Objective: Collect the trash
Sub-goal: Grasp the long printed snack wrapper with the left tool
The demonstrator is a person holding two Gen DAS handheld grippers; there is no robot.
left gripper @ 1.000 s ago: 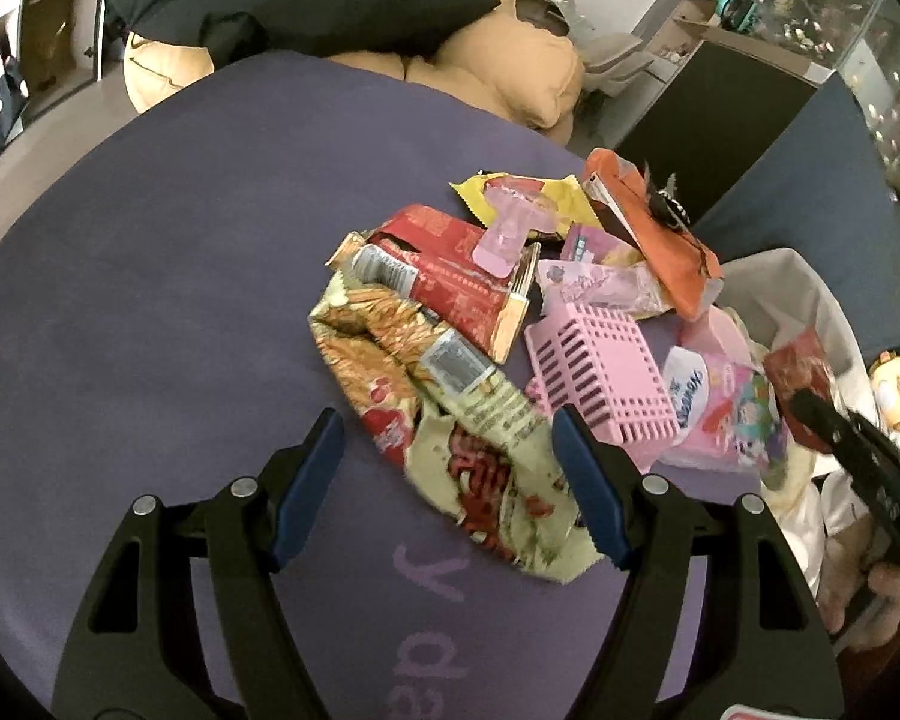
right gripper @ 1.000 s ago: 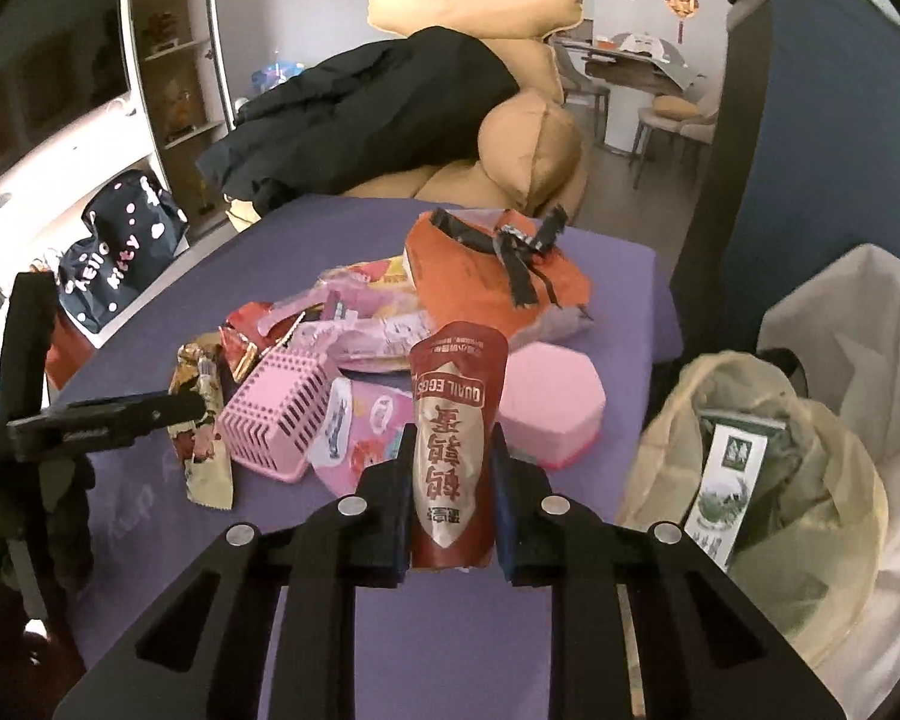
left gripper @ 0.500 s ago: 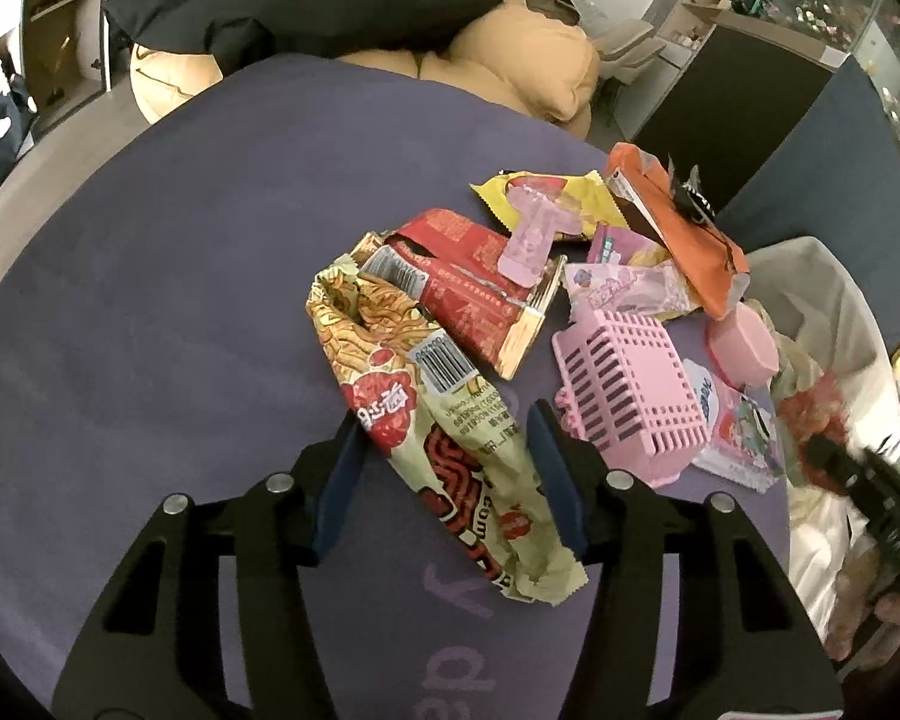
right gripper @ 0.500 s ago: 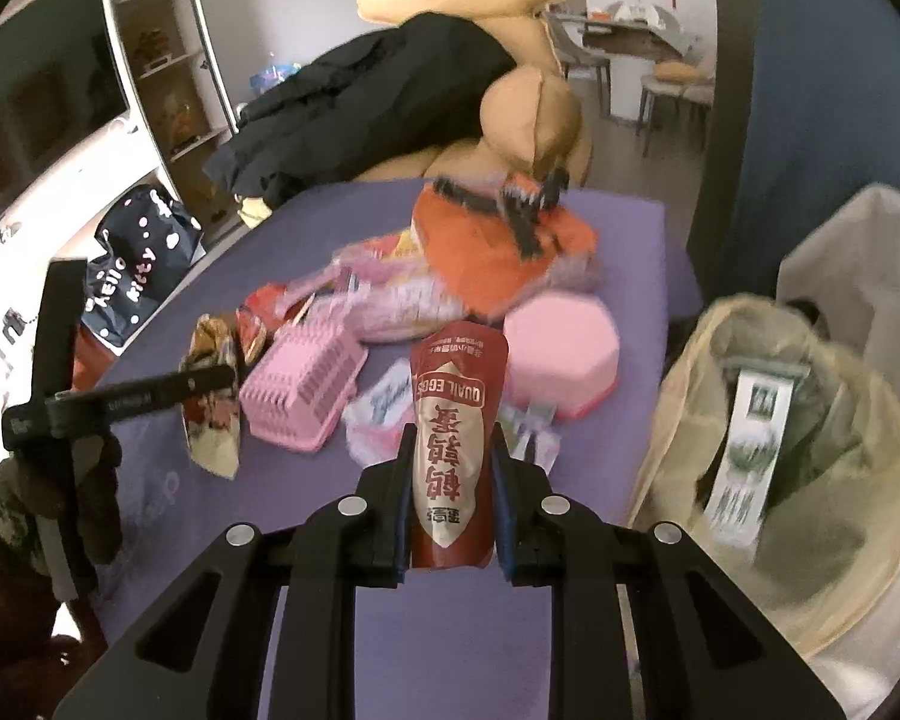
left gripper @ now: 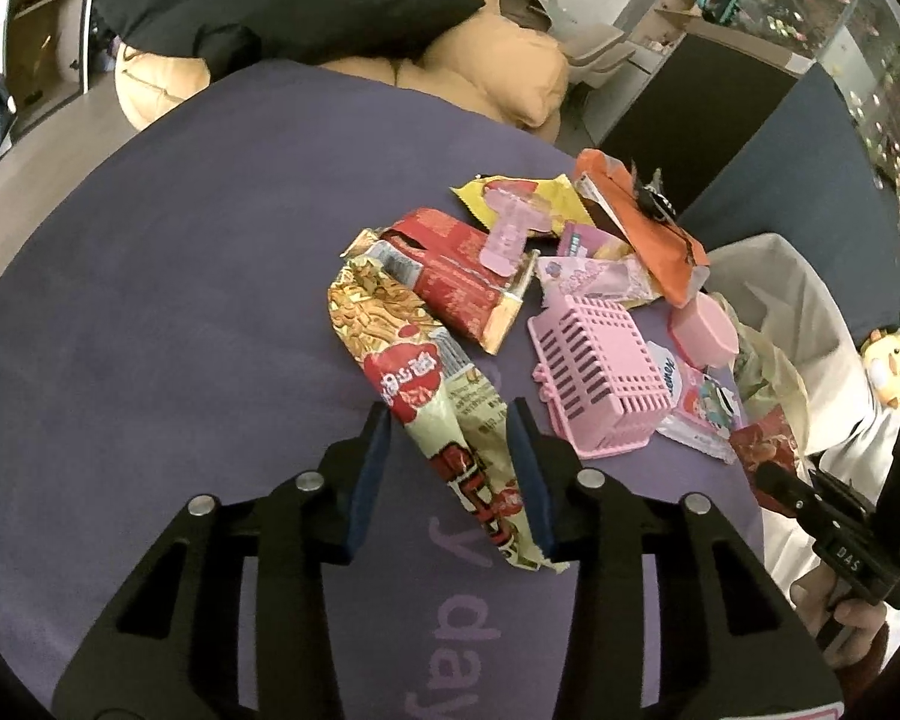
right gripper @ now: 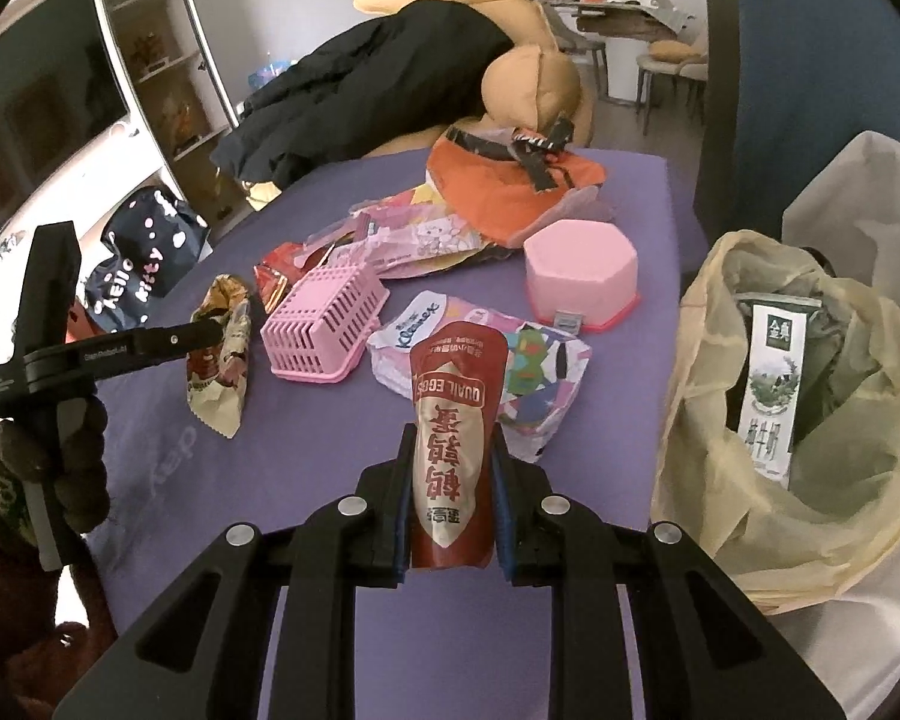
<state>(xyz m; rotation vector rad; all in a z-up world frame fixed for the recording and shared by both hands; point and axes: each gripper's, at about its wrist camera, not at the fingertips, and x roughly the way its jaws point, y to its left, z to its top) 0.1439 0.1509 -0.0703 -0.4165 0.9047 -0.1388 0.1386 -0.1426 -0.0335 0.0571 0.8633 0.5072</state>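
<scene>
A long yellow noodle wrapper (left gripper: 414, 372) lies on the purple table (left gripper: 180, 312). My left gripper (left gripper: 450, 414) straddles its lower half, and its jaws are closing; the wrapper is bunched between the blue pads. From the right wrist view the same gripper (right gripper: 204, 333) sits over that wrapper (right gripper: 222, 372). My right gripper (right gripper: 453, 438) is shut on a red quail-egg pouch (right gripper: 456, 408), held above the table's near edge, left of the yellowish trash bag (right gripper: 708, 312). In the left wrist view the right gripper (left gripper: 768, 474) shows at the right edge, holding the pouch (left gripper: 762, 450).
A pink basket (right gripper: 324, 324), pink lidded box (right gripper: 579, 264), tissue pack (right gripper: 540, 372), orange pouch (right gripper: 498, 180) and red wrappers (left gripper: 462, 282) crowd the table's middle. A milk carton (right gripper: 774, 378) stands in the bag. A black coat (right gripper: 378, 78) lies on tan cushions behind.
The left jaws have narrowed onto the noodle wrapper, which now bunches between them. The right gripper has carried the pouch a little rightward and lower, nearer the bag.
</scene>
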